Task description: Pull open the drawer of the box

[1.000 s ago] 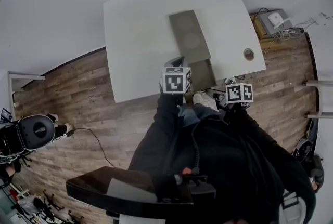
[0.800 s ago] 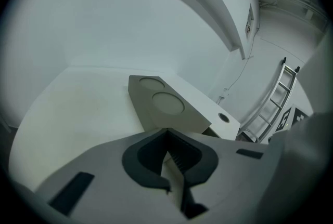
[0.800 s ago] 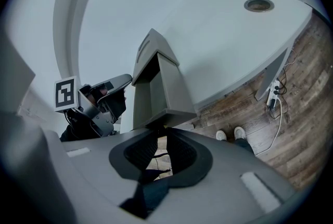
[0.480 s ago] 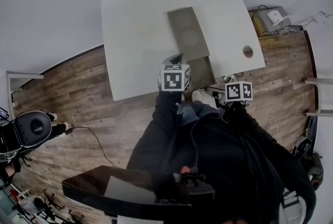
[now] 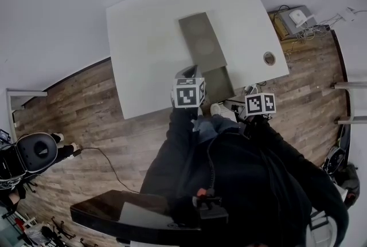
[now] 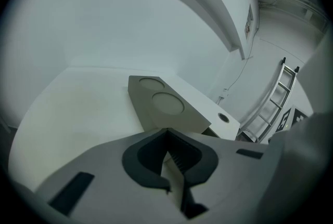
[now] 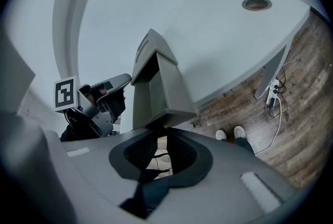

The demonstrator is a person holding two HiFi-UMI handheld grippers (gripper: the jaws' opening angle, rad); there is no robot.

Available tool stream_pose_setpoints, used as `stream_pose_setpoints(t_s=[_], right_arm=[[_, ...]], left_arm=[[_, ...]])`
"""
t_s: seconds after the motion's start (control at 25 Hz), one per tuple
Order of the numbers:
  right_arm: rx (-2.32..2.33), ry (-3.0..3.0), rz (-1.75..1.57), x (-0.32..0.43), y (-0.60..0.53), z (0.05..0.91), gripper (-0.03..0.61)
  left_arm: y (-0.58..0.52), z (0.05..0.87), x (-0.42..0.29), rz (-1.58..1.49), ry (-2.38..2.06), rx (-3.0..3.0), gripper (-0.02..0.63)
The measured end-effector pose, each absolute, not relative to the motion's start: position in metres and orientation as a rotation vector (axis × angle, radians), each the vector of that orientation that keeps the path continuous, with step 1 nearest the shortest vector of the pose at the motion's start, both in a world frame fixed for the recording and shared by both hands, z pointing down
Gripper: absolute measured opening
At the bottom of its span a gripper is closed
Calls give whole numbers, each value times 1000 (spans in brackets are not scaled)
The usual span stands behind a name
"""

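Although the white counter [image 5: 143,39] and the grey box [image 5: 200,42] are seen a little further left in the head view than a second ago, little else is changed: the drawer [image 5: 221,82] was already drawn out then, and both tools are found almost where they were. The left tongs [image 6: 166,134] are pressed together at the tips, with nothing between them. They are held over the counter just short of the box's near corner, and two round discs [image 6: 167,103] are seen on the box's top. The right tongs [image 7: 158,137] are spread only narrowly, and only wooden floor [image 7: 291,114] is seen through the gap. Their tips are placed right under the drawer's front edge; contact cannot be made out. The box is set lengthwise near the counter's middle, and its drawer is carried out past the counter's near edge, over the floor. Bare counter is left on both sides of the box, wider on the left. A round hole [image 5: 269,58] is sunk near the right corner. A person's shoes [image 7: 229,134] are seen on the floor below the drawer.
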State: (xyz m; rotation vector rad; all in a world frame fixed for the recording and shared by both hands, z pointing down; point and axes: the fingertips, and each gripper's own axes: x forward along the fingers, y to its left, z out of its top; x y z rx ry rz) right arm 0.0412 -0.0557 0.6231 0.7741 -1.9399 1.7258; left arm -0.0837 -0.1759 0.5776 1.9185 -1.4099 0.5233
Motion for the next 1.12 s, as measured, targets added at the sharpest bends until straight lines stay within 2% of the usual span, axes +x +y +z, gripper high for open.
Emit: stream_pose_setpoints(t_s=[0.44, 0.56, 0.68, 0.88, 1.12], right_arm=[[736, -1931, 1742, 40, -54, 623, 57], [671, -1945, 1772, 39, -51, 617, 95], [664, -1968, 1823, 53, -55, 602, 96], [711, -2179, 1582, 72, -97, 542, 104], [801, -2518, 1380, 67, -167, 432, 104]], left_arm=[[-175, 575, -87, 423, -1422, 1866, -3], [-176, 562, -97, 326, -1476, 1859, -3], [-177, 539, -108, 217, -1537, 1845, -3], [-187, 477, -133, 33, -1645, 1880, -3], [-198, 390, -153, -96, -1767, 1973, -3]])
